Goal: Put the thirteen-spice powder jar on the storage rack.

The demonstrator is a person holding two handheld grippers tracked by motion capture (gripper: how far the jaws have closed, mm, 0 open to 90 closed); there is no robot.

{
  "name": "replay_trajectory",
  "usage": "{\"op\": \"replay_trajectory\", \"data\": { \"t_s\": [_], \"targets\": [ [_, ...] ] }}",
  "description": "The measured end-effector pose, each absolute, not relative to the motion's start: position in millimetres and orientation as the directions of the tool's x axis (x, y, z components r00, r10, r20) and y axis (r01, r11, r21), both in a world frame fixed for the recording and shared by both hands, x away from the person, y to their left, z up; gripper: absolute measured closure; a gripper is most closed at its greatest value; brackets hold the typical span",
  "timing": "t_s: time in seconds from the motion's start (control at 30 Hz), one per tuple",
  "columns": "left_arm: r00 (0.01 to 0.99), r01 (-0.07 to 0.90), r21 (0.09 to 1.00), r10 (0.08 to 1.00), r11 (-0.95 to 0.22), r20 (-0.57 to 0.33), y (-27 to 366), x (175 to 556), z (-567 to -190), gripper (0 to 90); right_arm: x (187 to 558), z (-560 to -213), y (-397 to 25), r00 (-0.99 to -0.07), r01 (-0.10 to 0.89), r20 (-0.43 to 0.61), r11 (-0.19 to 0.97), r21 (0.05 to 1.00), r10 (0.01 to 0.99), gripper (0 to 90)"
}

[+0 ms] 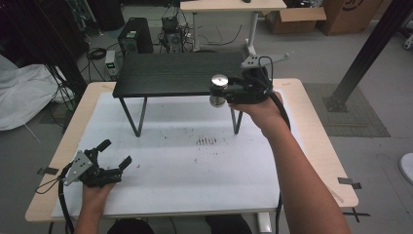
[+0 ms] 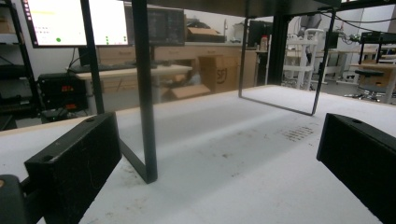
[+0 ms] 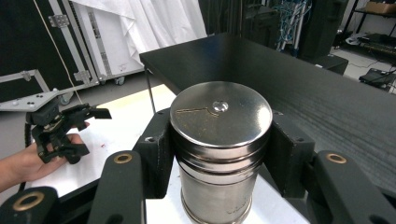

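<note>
- Clamped from both sides, the right gripper (image 1: 220, 92) grips a metal canister (image 1: 219, 89) between its two black jaws; in the right gripper view the pads (image 3: 156, 140) press flat against the canister (image 3: 219, 149) just below its lid.
- Spread wide apart and grasping nothing, the left gripper (image 1: 116, 153) rests low near the table's front left corner, held in the person's left hand (image 1: 97, 192); the left gripper view shows its jaws far apart with bare white surface between them.
- Upright in the grip, the canister is a polished steel cylinder with a flat round lid, a small dimple near the lid's centre, a faint scratch beside it and ridged bands under the rim.
- It hangs in the air at the front right corner of a low black shelf (image 1: 180, 73), about level with the shelf top and just off its front edge.
- Standing on thin black legs (image 1: 141, 117), the shelf occupies the far half of the white-covered table (image 1: 195, 165); one leg (image 2: 144, 93) rises just ahead of the left gripper.
- Dark smudges (image 1: 207, 141) mark the white cover near the middle of the table, well apart from both grippers.
</note>
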State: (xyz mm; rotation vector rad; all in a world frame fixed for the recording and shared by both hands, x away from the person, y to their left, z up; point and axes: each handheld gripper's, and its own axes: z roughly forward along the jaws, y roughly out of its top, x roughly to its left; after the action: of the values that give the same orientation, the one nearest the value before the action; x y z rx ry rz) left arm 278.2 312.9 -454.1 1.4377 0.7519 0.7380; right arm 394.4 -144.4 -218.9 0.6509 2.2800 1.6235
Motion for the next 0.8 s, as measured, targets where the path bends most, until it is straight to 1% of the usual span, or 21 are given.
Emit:
{"op": "replay_trajectory", "data": {
  "t_s": [0.6,0.8],
  "targets": [
    [0.577,0.006,1.0,0.817,0.009,-0.011,312.6,278.1,-454.1,0.4,422.9,-206.5,-131.3,-0.835,0.22,0.051,0.248,0.944,0.548,49.0],
    [0.578,0.009,1.0,0.816,0.008,-0.012,312.6,278.6,-454.1,0.4,436.6,-210.0,-131.5,-0.802,0.246,0.061,0.237,0.94,0.594,49.0]
  ]
}}
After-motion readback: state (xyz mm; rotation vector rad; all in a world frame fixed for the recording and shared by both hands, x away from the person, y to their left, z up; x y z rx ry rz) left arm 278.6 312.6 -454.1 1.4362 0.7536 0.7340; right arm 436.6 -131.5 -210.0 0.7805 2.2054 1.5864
